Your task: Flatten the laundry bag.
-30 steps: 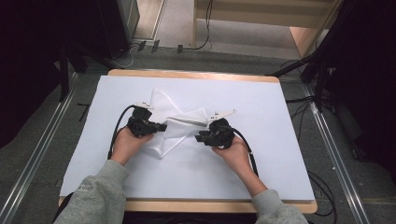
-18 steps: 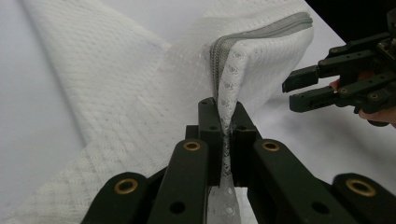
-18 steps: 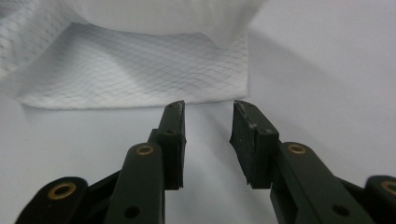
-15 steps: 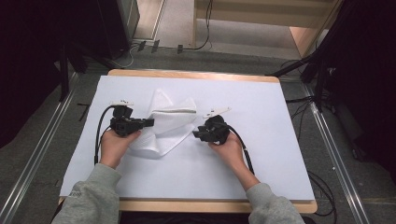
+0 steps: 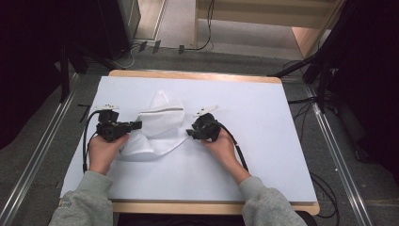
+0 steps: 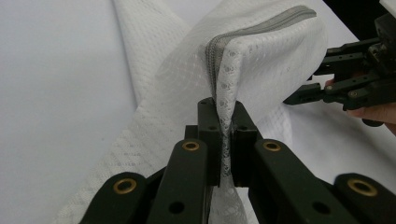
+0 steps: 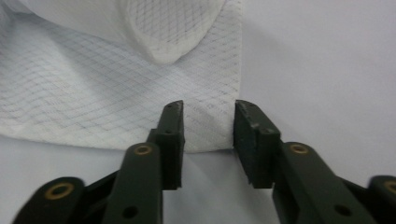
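Note:
A white mesh bag (image 5: 162,125) with a grey zipper (image 5: 160,110) lies crumpled on the white table (image 5: 263,122). My left gripper (image 5: 136,125) is at the bag's left side, shut on a raised fold of the mesh just below the zipper's end. The left gripper view shows that fold pinched between the pads of the left gripper (image 6: 225,116), with the bag (image 6: 261,60) rising beyond. My right gripper (image 5: 189,133) sits at the bag's right corner. Its jaws have just been opening and stand apart. The corner of the bag (image 7: 93,93) lies flat between the jaws of the right gripper (image 7: 208,119), unpressed.
The table has a wooden rim (image 5: 193,75). A cable (image 5: 237,148) trails from the right gripper along the forearm. Metal rails (image 5: 329,141) run on the floor at both sides, with dark equipment (image 5: 362,56) beyond them. Bare white surface (image 5: 188,174) lies in front of the bag.
Both hands have shifted left. The left gripper has dragged the bag's fold leftward and the bag has followed. The right gripper has come down to the bag's right corner.

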### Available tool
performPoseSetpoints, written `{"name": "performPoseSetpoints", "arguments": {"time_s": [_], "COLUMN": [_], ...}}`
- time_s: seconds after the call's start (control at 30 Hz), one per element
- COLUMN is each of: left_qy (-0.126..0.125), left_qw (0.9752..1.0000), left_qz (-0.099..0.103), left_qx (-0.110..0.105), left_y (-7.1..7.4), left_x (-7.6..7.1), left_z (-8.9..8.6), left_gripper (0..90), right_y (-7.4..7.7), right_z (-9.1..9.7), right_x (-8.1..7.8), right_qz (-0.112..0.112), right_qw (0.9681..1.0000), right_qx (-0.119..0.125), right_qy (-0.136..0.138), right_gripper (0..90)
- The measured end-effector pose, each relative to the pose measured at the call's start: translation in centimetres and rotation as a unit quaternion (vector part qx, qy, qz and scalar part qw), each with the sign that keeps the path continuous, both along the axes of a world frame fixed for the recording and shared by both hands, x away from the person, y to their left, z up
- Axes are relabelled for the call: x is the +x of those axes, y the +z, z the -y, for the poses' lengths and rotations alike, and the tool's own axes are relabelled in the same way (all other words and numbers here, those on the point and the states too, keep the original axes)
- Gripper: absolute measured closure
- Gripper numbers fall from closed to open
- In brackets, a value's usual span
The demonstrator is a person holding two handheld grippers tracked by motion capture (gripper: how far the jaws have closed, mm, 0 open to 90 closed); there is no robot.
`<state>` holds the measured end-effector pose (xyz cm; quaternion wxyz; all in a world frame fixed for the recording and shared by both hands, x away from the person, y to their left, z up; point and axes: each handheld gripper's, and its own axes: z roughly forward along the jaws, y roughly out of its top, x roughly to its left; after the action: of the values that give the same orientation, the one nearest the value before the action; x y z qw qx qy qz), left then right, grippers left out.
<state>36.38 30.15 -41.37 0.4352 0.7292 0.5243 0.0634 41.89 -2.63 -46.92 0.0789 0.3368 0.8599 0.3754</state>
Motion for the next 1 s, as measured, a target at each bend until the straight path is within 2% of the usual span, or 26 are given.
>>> {"name": "performPoseSetpoints", "arguments": {"time_s": [0.1,0.13,0.2,0.4,0.63,0.87,1.0], "left_qy": [0.009,0.011,0.019,0.039,0.054,0.039,0.017], "left_qw": [1.0,0.9999,0.9998,0.9991,0.9983,0.999,0.9995], "left_qz": [-0.001,-0.001,0.001,0.002,-0.003,-0.013,-0.022], "left_qx": [-0.001,-0.003,-0.006,-0.016,-0.025,-0.018,-0.014], "left_y": [0.0,0.0,0.0,0.2,0.1,-0.2,-0.4], "left_x": [-0.2,-0.2,-0.3,-0.3,-0.1,0.4,0.7], "left_z": [-0.5,-0.8,-1.1,-2.4,-3.3,-2.4,-1.7], "left_gripper": [87.5,87.4,87.4,87.3,87.3,86.1,79.0], "right_y": [0.1,0.1,0.1,0.4,1.2,2.3,2.7], "right_z": [-0.5,-0.6,-0.7,-0.2,2.4,5.1,6.6], "right_x": [-0.2,-0.2,-0.3,-0.1,0.4,-0.1,-0.4], "right_qz": [0.009,0.006,-0.002,-0.01,-0.017,-0.006,-0.008], "right_qw": [0.9999,0.9998,0.9998,0.9998,0.9997,0.9995,0.9991], "right_qx": [-0.012,-0.011,-0.007,-0.014,-0.003,0.001,0.003], "right_qy": [0.007,0.012,0.016,0.011,-0.016,-0.032,-0.042], "right_gripper": [77.5,82.8,87.8,89.7,89.7,89.7,89.7]}}
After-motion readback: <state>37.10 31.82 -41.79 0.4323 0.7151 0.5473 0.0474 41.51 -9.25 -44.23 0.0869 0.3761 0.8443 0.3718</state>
